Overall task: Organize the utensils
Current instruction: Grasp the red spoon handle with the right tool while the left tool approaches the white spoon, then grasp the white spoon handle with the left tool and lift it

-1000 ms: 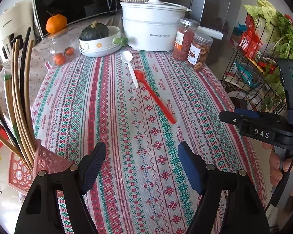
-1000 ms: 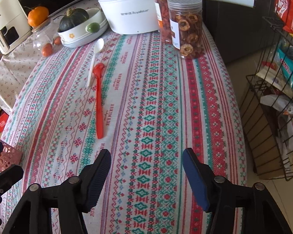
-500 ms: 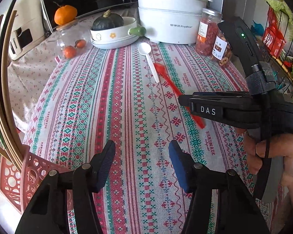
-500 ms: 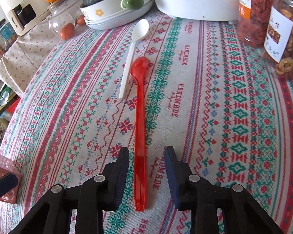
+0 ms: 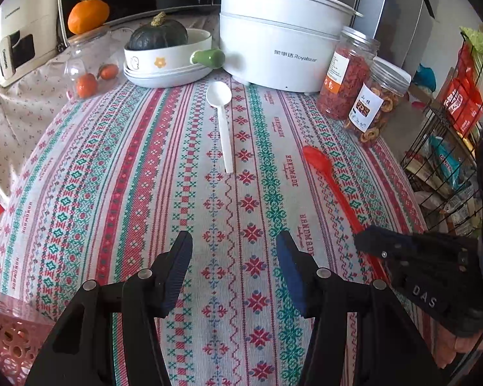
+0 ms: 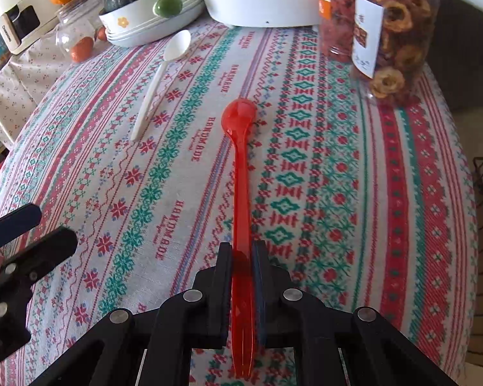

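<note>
The right tongs (image 6: 241, 251) have just been closing and now clamp the handle of the red spoon (image 6: 240, 173), with the pads pressed against it on both sides. The handle's end sticks out behind the pads toward the camera, and the rest of the spoon runs straight ahead over the patterned tablecloth (image 6: 338, 167) to its bowl. Whether the spoon's bowl still rests on the cloth cannot be told.

The left tongs (image 5: 233, 251) have also just been narrowing, but they stand apart with nothing between them, only striped cloth showing in the gap. At their lower left sits the corner of a pink basket (image 5: 6, 331) with round holes in its wall. To their right, the right tongs appear again as a black block gripping the red spoon's handle.

Farther out, the white spoon (image 5: 222, 119) lies flat on the table, well apart from the red one, bowl pointing away. Beyond it stand a white dish (image 5: 170, 61) holding a dark green squash (image 5: 157, 33), and a large white pot (image 5: 280, 41). Right of the pot are two clear jars (image 5: 364, 87) of dried fruit. At the far left is a clear jar with small orange fruits (image 5: 87, 82). A wire rack (image 5: 447, 148) stands off the table's right edge.
</note>
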The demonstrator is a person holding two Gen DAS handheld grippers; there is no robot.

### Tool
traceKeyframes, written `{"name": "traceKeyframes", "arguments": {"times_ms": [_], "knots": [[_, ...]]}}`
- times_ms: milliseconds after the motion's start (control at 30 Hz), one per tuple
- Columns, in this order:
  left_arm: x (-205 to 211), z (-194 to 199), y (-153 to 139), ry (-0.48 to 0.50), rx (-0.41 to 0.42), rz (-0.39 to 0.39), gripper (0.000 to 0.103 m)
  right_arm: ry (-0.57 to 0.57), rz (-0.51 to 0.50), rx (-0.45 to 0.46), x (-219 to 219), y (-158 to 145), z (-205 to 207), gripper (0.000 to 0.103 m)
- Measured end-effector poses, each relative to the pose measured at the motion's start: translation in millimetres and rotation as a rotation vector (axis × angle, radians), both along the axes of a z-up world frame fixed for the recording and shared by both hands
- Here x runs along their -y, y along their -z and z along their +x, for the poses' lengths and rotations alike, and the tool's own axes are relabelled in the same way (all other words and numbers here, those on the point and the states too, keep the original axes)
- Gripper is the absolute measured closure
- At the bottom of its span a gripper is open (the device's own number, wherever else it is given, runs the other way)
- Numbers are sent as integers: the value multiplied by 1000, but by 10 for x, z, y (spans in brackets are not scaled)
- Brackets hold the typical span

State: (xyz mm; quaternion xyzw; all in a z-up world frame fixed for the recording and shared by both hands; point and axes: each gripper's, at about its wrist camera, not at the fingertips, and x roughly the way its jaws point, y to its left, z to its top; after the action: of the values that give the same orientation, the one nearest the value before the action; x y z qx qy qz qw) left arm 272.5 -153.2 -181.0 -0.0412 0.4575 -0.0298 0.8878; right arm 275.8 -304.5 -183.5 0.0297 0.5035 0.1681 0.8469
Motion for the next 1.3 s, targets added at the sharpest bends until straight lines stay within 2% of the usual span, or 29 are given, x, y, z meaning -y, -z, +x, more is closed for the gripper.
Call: {"name": "traceKeyframes", "arguments": {"times_ms": [133, 200, 367, 433, 467, 500, 567, 800, 967, 1300], "knots": [[39, 408, 127, -44, 20, -53, 57, 11, 43, 4, 160, 9, -125, 93], [27, 589, 192, -68, 33, -53, 63, 13, 58, 5, 198, 8, -159, 93], [-11, 827, 249, -92, 59, -30, 65, 16, 67, 18, 202, 15, -194, 93], [5, 868, 237, -74, 56, -18, 77, 21, 68, 20, 208, 17, -200, 93], [20, 880, 236, -64, 52, -3, 91, 25, 68, 20, 203, 21, -205, 93], [16, 877, 242, -54, 48, 7, 94, 29, 66, 21, 200, 19, -206, 93], [10, 848, 233, -34, 40, 9, 94, 38, 57, 24, 186, 18, -219, 93], [-73, 463, 212, 16, -38, -4, 94, 75, 11, -23, 139, 3, -354, 93], [-195, -1, 130, 50, -69, -23, 94, 83, 10, -72, 149, -42, -611, 93], [-422, -1023, -54, 205, -165, 0, 94, 27, -33, -165, -64, -283, -1176, 93]]}}
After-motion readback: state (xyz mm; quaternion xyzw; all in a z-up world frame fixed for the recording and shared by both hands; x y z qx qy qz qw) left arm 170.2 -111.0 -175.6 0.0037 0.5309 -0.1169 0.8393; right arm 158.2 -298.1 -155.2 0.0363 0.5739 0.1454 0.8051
